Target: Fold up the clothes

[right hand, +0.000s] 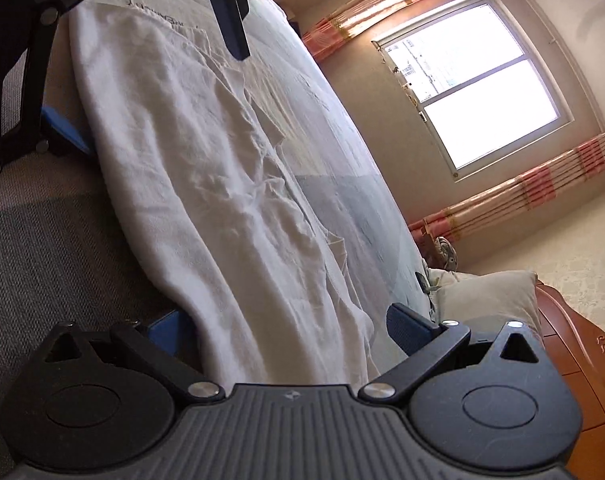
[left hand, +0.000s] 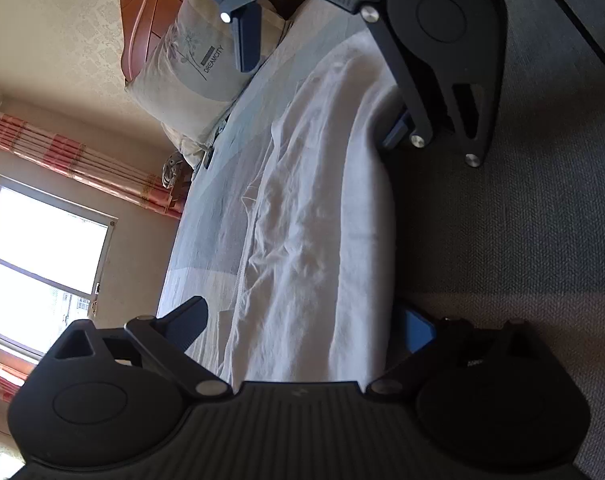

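Daylight floods from the overexposed window [right hand: 474, 80]; foreground shadowed, fisheye edges warped.

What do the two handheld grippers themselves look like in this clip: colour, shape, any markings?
Both the left gripper and right gripper are matte black, with a ribbed central body bearing a small embossed diamond logo, two rounded teardrop housings, silver pivot rivets on the linkage arms, and blue-tinted finger pads. No cables, sleeves or hands show.
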Demonstrator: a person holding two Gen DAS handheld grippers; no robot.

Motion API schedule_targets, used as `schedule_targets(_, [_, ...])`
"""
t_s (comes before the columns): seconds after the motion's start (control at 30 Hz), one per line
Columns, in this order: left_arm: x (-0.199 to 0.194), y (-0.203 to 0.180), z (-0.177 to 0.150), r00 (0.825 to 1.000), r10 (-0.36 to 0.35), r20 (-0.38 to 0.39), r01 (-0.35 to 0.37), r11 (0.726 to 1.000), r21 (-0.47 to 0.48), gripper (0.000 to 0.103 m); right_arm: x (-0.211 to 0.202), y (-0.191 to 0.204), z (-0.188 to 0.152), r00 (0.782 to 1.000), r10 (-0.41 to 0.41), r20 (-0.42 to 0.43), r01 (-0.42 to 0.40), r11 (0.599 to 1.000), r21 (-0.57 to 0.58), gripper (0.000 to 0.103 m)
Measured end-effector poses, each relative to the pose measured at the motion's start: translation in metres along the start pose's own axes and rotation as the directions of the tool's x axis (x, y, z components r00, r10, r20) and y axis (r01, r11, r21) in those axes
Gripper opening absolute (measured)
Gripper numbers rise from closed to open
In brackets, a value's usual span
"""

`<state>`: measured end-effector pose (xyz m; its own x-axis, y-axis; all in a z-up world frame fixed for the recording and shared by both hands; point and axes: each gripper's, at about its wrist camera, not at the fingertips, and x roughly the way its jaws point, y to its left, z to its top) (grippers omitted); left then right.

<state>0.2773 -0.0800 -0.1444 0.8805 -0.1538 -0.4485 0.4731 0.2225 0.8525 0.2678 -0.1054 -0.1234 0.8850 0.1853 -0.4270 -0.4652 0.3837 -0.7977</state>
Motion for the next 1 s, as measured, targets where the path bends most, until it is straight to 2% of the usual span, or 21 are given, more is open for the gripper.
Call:
schedule_targets(0.07, [0.004,0.002,-0.002,1.000,0.011,-0.011,-0.011,1.000,0.004,0.099,0.000,-0.006,0.001,1.000,-0.025,0.013,0.025,1.000,0.019,0.103])
schedule_targets(0.2, [0.011,0.011,-0.020,0.995,0.059,-0.077,-0.060,0.998,-0.017,0.099,0.003,-0.016,-0.012,1.000,0.016,-0.018,-0.015,0.999,0.041,0.103])
schedule_targets(0.33, [0.012,0.016,-0.037,0.986,0.096,-0.140,-0.099,0.995,-0.014,0.099,0.006,-0.010,-0.035,0.998,0.026,-0.063,-0.028,0.999,-0.020,0.103])
schedule_targets(0.4, [0.013,0.016,-0.039,0.982,0.104,-0.156,-0.106,0.994,-0.007,0.099,0.005,-0.015,-0.042,0.997,0.026,-0.070,-0.025,1.000,0.011,0.103])
schedule_targets(0.53, [0.017,0.012,-0.020,0.988,0.103,-0.114,-0.103,0.995,0.006,0.099,0.014,-0.015,-0.031,0.997,-0.003,-0.081,0.004,1.000,0.017,0.103])
schedule_targets(0.67, [0.021,0.009,-0.012,0.993,0.092,-0.073,-0.091,0.995,0.029,0.099,0.016,0.004,-0.005,1.000,0.021,0.007,-0.020,0.999,-0.035,0.103])
schedule_targets(0.73, [0.022,0.014,-0.022,0.991,0.097,-0.091,-0.096,0.995,0.018,0.099,0.018,0.004,-0.005,0.999,0.028,0.030,-0.026,0.998,-0.053,0.103])
schedule_targets(0.87, [0.020,0.019,-0.056,0.974,0.145,-0.174,-0.143,0.989,0.025,0.099,0.026,-0.020,-0.040,0.998,0.001,-0.067,-0.001,1.000,-0.002,0.103])
schedule_targets(0.93, [0.019,0.016,-0.056,0.971,0.150,-0.184,-0.146,0.989,0.037,0.098,0.033,-0.034,-0.061,0.991,-0.036,-0.128,0.036,0.999,-0.001,0.103])
schedule_targets(1.0, [0.020,0.011,-0.051,0.971,0.158,-0.181,-0.147,0.986,0.073,0.095,0.038,-0.038,-0.065,0.987,-0.044,-0.155,0.043,0.999,-0.009,0.103])
